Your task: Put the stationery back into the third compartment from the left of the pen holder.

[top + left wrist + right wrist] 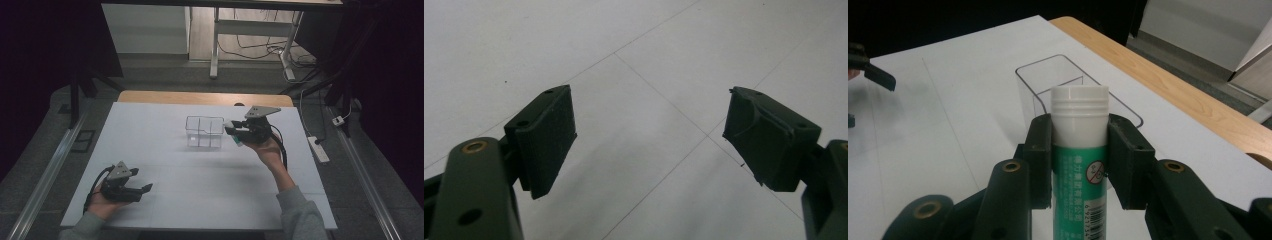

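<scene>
A clear plastic box [204,132] with inner dividers stands at the middle of the white table [165,150]. My right gripper [232,128] hovers just right of the box, shut on a glue stick [1079,150] with a white cap and green label. In the right gripper view the stick's cap points toward the clear box [1048,85] just beyond it. My left gripper [146,188] rests near the table's front left, held in a hand. Its jaws stand wide apart over bare table, fingers [546,137] holding nothing.
A wooden table edge [205,97] runs behind the white top. A power strip [318,148] and cables lie on the floor to the right. Desk legs stand farther back.
</scene>
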